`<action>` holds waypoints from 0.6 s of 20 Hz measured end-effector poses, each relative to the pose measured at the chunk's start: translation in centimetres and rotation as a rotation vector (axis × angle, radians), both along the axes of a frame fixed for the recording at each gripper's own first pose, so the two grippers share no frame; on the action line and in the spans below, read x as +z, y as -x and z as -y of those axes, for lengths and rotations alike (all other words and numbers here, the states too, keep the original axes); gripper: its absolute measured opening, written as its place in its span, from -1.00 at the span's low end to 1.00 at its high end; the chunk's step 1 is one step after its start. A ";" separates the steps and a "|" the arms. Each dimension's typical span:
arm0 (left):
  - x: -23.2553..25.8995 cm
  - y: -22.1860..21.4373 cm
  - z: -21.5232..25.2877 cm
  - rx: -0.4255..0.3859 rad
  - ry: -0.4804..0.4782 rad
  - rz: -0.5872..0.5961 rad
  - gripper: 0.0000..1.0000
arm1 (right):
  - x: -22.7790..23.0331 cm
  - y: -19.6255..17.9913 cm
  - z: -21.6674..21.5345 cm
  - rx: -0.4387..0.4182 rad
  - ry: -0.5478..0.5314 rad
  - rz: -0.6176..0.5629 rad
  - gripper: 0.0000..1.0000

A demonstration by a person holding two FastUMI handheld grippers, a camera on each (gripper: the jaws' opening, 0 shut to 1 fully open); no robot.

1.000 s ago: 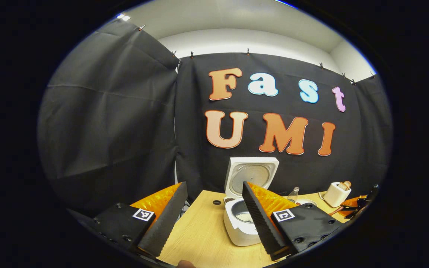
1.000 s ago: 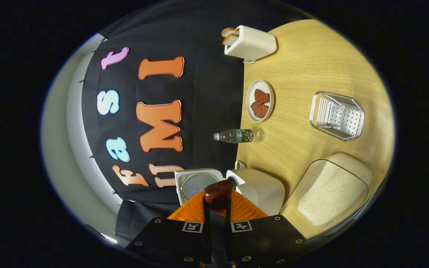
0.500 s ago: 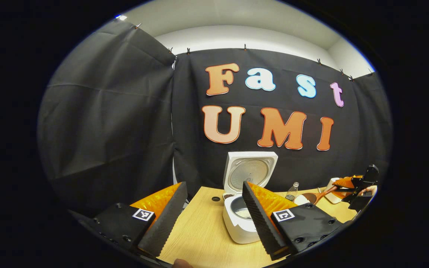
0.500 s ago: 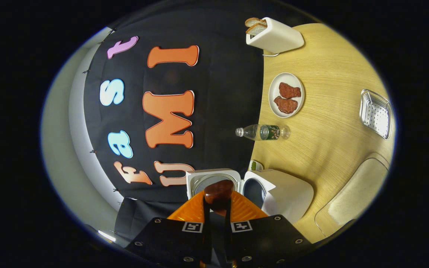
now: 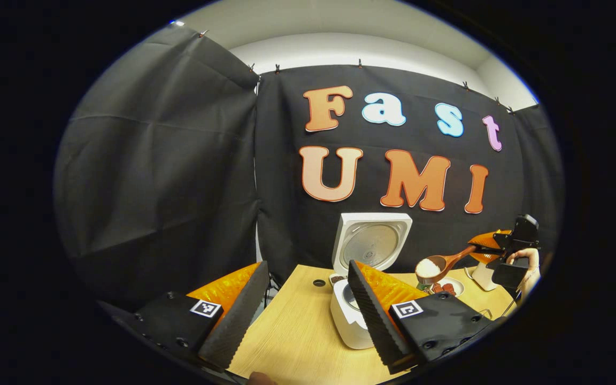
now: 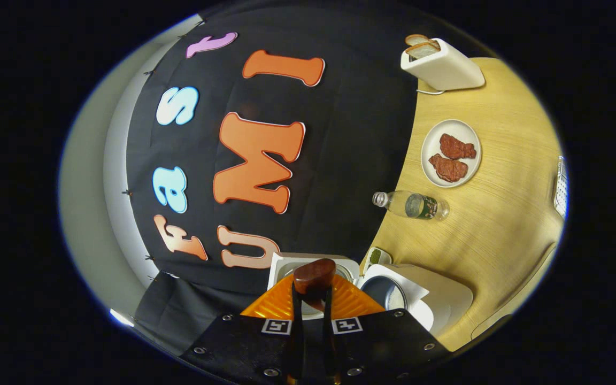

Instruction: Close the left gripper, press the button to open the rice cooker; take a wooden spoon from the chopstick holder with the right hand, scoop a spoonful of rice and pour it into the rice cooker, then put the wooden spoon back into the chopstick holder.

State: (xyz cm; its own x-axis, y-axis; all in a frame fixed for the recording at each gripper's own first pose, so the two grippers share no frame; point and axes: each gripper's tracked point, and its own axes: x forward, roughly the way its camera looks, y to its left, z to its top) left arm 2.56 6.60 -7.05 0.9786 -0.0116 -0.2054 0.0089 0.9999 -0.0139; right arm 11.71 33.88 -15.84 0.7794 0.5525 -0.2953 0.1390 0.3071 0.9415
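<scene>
Rice cooker (image 5: 352, 315) open, lid upright — wooden spoon (image 5: 441, 264) heaped with rice.

My counter (image 6: 500, 224) is pale wood with fine grain, running up against the black cloth wall. On it, in the right gripper view, stands the rice cooker (image 6: 436, 299), lid raised, at the near end by the wall. Just behind it sits a small green-topped thing (image 6: 375, 255) I can't make out. Further along, a clear bottle (image 6: 412, 205) stands apart from the cooker. Past it is a white plate (image 6: 432, 140) bearing two reddish-brown pieces. At the far end stands a white toaster (image 6: 444, 68) with bread in its slots. A metal tray (image 6: 559, 184) shows at the counter's outer edge. In the left gripper view, a dark round hole (image 5: 318, 283) sits in the counter beside the cooker.
</scene>
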 end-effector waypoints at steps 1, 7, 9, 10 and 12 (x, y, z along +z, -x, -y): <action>-0.2 -0.2 -0.3 0.006 0.002 -0.004 1.00 | 0.4 -0.4 -0.6 0.007 0.014 0.018 -0.74; -1.3 -0.9 -2.4 0.035 -0.003 -0.027 1.00 | 1.7 -1.6 -3.3 0.035 0.143 0.136 -0.75; -1.4 -1.0 -2.9 0.046 -0.005 -0.024 1.00 | 1.9 -1.9 -3.9 0.044 0.183 0.165 -0.74; -1.5 -1.1 -3.1 0.050 -0.004 -0.025 1.00 | 1.9 -1.9 -4.3 0.049 0.187 0.169 -0.75; -1.6 -1.2 -3.3 0.052 0.002 -0.027 1.00 | 1.9 -2.1 -5.0 0.060 0.182 0.169 -0.74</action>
